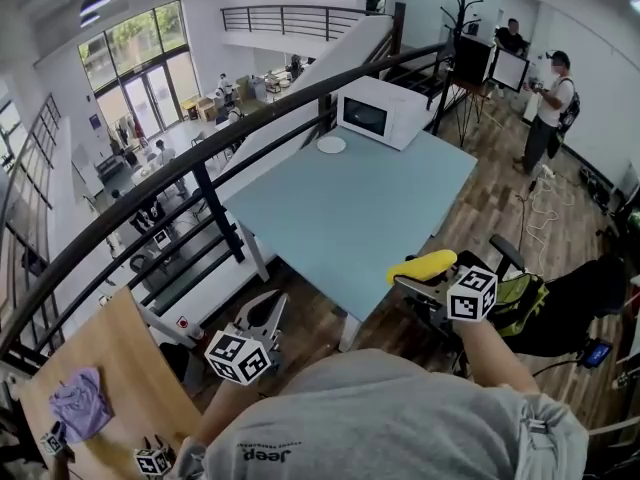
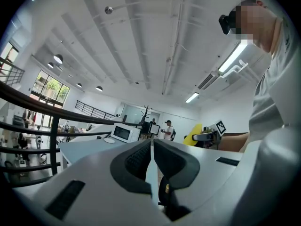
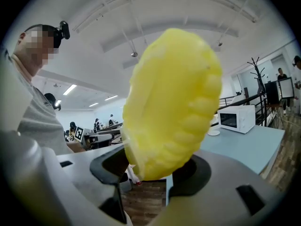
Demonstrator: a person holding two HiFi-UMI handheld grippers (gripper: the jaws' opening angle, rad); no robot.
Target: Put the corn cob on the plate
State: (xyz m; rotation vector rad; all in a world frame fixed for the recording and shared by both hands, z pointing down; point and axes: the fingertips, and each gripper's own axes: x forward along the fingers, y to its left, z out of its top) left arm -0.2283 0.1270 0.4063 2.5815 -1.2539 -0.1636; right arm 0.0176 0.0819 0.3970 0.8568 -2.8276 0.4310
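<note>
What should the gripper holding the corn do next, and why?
Probably carry it forward over the table: the right gripper grips the corn cob, but the plate sits far off, beside the microwave at the table's far edge.

A pale blue table (image 1: 370,208) stands on the wood-plank floor (image 1: 500,198) beside a railing, bearing a white microwave (image 1: 378,113) at its far corner and a white plate (image 1: 331,145) just beside it, while a purple cloth (image 1: 82,404) lies on a nearer wooden table (image 1: 110,358).
</note>
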